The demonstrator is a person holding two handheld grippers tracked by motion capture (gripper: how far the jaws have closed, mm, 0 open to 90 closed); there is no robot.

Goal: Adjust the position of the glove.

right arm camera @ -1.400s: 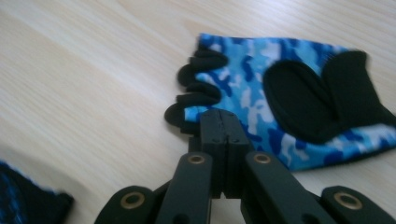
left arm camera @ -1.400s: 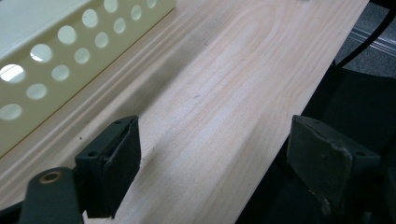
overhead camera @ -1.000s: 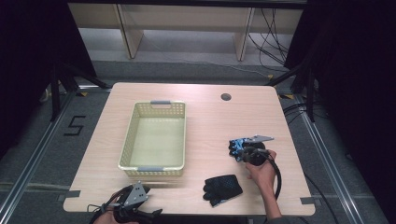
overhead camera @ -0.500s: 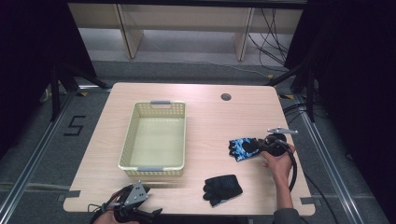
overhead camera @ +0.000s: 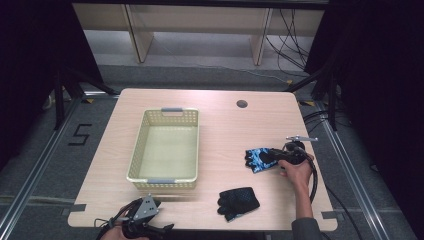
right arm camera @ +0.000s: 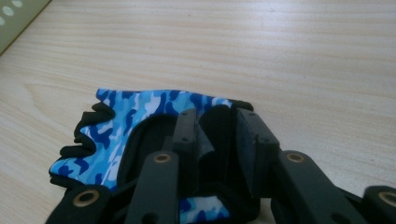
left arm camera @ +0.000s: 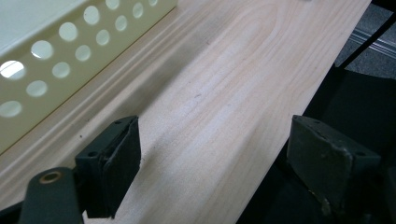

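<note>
A blue camouflage glove [overhead camera: 260,159] with black edging lies beside a plain black glove [overhead camera: 238,202] on a pale wood-grain table [overhead camera: 225,125]. The perforated basket [overhead camera: 165,150] is pale yellow with 2 grey handles. Both grippers' jaws are black.

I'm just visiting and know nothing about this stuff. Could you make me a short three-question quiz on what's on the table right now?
1. True or false: the blue camouflage glove lies inside the yellow basket.
2. Which tool is closed on the blue camouflage glove? A) left tool B) right tool
3. Fill in: the black glove lies near the table's ____ edge, closest to the person.

Key
1. False: it lies on the wooden table, to the right of the basket.
2. B; the left tool's jaws stand wide apart over bare wood.
3. Front.
</note>
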